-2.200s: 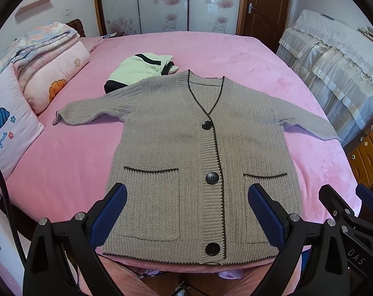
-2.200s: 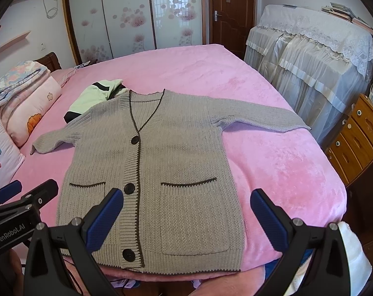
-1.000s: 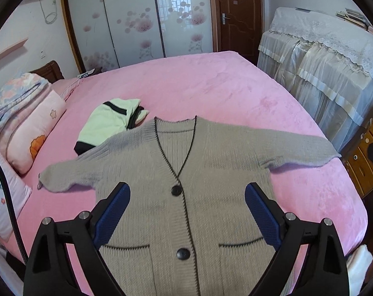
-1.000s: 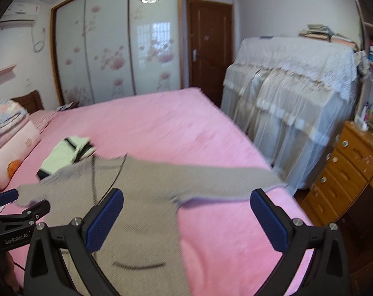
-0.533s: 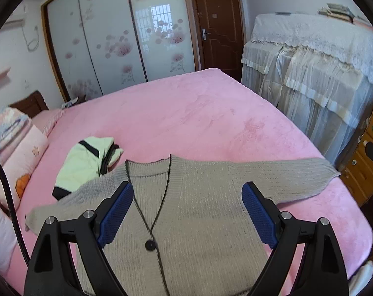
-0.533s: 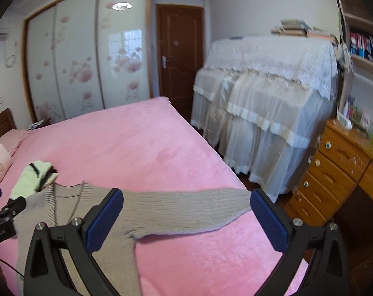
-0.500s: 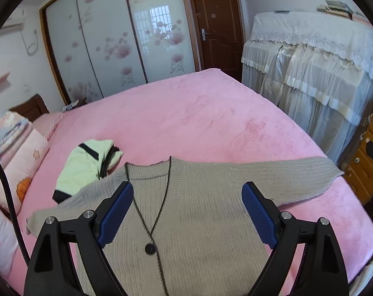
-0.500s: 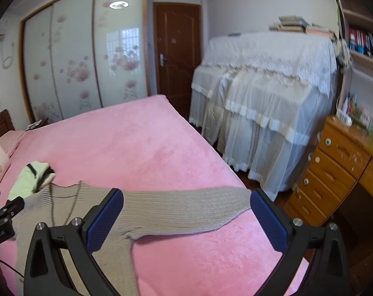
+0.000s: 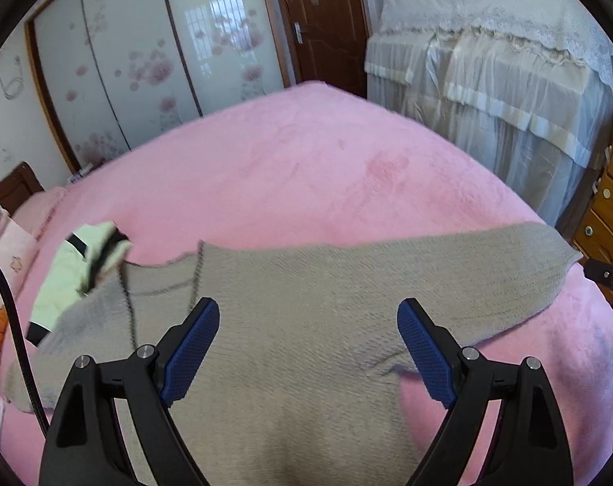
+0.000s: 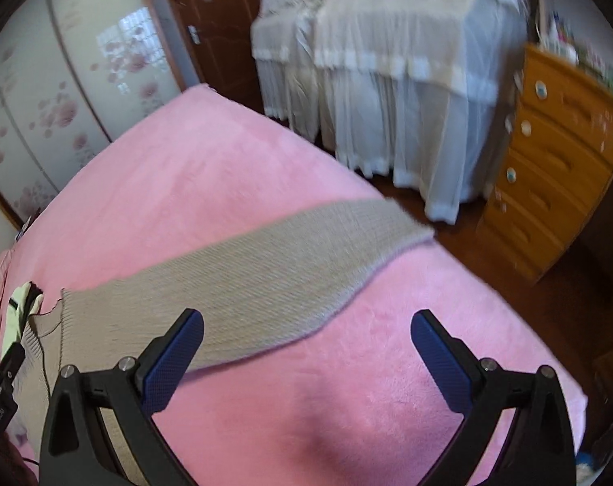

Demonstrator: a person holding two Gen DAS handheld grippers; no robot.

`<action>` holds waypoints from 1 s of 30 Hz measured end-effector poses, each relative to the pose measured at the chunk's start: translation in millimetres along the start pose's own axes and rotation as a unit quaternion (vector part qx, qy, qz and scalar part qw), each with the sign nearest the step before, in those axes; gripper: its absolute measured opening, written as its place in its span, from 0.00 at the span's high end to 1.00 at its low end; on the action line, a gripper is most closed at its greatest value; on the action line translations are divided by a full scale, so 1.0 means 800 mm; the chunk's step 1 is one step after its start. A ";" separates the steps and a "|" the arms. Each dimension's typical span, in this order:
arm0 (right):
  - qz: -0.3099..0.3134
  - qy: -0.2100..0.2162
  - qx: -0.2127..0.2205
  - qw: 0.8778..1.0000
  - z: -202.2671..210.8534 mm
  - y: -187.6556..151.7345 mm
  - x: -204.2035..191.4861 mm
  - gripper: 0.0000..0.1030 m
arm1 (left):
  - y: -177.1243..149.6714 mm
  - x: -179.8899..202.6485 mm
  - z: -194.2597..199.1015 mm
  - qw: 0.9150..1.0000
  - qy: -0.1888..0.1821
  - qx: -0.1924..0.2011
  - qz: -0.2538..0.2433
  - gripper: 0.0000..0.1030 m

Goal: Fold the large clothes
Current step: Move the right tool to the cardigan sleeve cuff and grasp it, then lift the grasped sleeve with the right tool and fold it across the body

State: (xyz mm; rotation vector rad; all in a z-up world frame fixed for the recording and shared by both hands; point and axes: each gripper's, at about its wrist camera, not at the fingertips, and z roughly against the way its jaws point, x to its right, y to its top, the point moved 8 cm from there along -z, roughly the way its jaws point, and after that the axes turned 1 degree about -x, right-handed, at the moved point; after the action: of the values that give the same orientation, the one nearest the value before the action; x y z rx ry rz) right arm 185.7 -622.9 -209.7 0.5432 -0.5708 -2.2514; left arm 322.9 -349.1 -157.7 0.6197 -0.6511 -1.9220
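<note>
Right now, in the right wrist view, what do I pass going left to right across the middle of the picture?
Folded green and black garment → grey cardigan with its sleeve stretched out → bare pink bedspread → wooden drawer chest.

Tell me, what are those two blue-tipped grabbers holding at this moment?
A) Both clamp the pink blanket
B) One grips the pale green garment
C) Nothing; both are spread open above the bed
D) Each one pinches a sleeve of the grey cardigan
C: the left gripper and right gripper both have their jaws wide apart, with the grey cardigan lying flat and ungripped on the pink bed.
</note>
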 end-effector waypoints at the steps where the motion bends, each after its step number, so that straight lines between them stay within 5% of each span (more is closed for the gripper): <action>1: -0.011 0.005 -0.009 1.000 -0.010 -0.002 0.006 0.03 | -0.004 0.006 -0.014 1.000 0.002 -0.016 0.002 0.14; 8: -0.117 0.057 -0.080 0.988 -0.090 -0.014 0.053 0.13 | -0.022 0.029 -0.069 0.998 0.034 -0.053 0.024 0.14; 13: -0.141 0.056 -0.063 0.986 -0.121 0.003 0.061 0.18 | -0.041 0.009 -0.094 0.993 0.062 -0.098 0.037 0.14; 16: -0.128 0.033 -0.066 0.989 -0.136 0.016 0.054 0.38 | -0.055 0.000 -0.099 0.991 0.053 -0.115 0.033 0.14; 18: -0.105 0.024 -0.073 0.992 -0.142 0.025 0.044 0.70 | -0.060 -0.010 -0.095 0.992 0.053 -0.113 0.030 0.14; 20: -0.087 0.018 -0.065 0.994 -0.135 0.036 0.029 0.86 | -0.064 -0.028 -0.084 0.992 0.059 -0.104 0.034 0.14; 21: -0.080 0.025 -0.051 0.995 -0.125 0.043 0.024 0.87 | -0.064 -0.037 -0.079 0.992 0.062 -0.101 0.037 0.14; 25: 0.008 0.082 0.041 0.996 -0.043 0.068 -0.065 0.90 | -0.073 -0.093 -0.043 0.993 0.070 -0.078 0.057 0.14; 30: 0.164 0.168 0.088 0.968 0.042 0.031 -0.241 0.90 | -0.088 -0.173 -0.002 0.991 0.094 -0.052 0.079 0.14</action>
State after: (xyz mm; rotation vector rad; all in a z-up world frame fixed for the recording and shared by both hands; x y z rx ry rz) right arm 304.4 -488.0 -128.8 0.8358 -0.6353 -1.7593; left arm 333.8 -197.0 -186.5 0.6548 -0.4638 -1.7140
